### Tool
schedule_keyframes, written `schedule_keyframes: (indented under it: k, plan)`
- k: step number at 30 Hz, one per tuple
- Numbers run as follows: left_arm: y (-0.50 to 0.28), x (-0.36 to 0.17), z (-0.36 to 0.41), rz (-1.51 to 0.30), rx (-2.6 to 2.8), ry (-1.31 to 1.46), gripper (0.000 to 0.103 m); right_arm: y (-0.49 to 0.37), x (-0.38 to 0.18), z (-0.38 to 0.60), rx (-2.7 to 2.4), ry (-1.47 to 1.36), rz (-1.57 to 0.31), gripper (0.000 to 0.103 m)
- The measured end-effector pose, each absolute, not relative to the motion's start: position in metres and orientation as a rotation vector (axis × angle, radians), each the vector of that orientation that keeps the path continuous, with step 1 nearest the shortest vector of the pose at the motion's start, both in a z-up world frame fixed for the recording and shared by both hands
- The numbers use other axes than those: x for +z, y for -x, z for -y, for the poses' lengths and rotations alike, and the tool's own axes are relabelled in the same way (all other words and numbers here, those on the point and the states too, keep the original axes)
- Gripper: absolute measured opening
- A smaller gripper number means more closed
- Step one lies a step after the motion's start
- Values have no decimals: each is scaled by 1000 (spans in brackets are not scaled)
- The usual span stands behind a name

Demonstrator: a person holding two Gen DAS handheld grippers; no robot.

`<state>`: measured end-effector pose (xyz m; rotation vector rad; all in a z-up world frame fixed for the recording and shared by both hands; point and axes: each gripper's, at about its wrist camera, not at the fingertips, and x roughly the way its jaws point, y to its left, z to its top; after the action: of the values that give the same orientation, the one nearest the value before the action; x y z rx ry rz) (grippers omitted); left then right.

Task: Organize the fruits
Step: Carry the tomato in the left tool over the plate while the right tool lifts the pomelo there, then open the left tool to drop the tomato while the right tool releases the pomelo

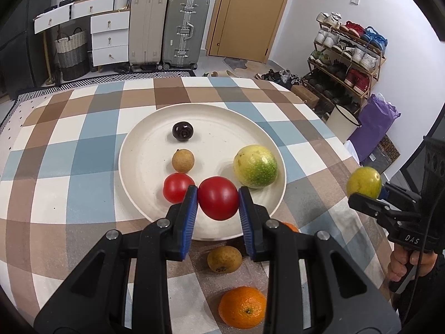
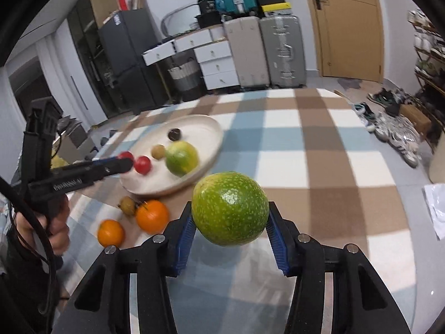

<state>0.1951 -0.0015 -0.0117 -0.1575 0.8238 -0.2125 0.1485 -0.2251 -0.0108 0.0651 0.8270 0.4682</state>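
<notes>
Left wrist: 2 tomatoes [image 1: 178,188], 2 oranges [image 1: 242,307]

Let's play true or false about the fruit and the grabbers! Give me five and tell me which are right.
1. The left gripper holds a red tomato. True.
2. The right gripper holds an orange. False: it holds a green fruit.
3. The plate has a dark round fruit on it. True.
4. Both oranges lie on the plate. False: they lie on the checked cloth beside it.
5. The plate is empty. False: a dark fruit, a small brown fruit, another tomato and a second green fruit sit on it.
</notes>
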Motion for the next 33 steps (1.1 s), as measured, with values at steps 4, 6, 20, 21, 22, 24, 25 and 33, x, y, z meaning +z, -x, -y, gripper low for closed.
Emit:
schedule_keyframes:
  k: [4, 6, 20, 21, 22, 24, 25, 33]
  plan:
    - [-197, -11, 2, -823, -210, 147, 27, -163, -4, 195, 529, -58, -816, 49]
    - [-199, -10, 1, -823, -212, 150, 27, -170, -2, 183, 547, -44, -813, 49]
    - [-222, -13, 11, -798, -169, 105, 27, -230, 6, 155, 560, -61, -817, 49]
    - [-224, -13, 10, -799, -166, 103, 27, -233, 5, 154, 554, -60, -819, 49]
    - [-225, -14, 10, -797, -164, 104, 27, -237, 3, 152, 543, -52, -823, 49]
    - [-229, -17, 8, -797, -158, 110, 27, -245, -1, 150, 522, -40, -835, 49]
    - [-232, -18, 7, -800, -154, 113, 27, -247, -2, 149, 518, -38, -840, 49]
    - [-236, -23, 6, -802, -151, 114, 27, -267, -17, 148, 496, -67, -882, 50]
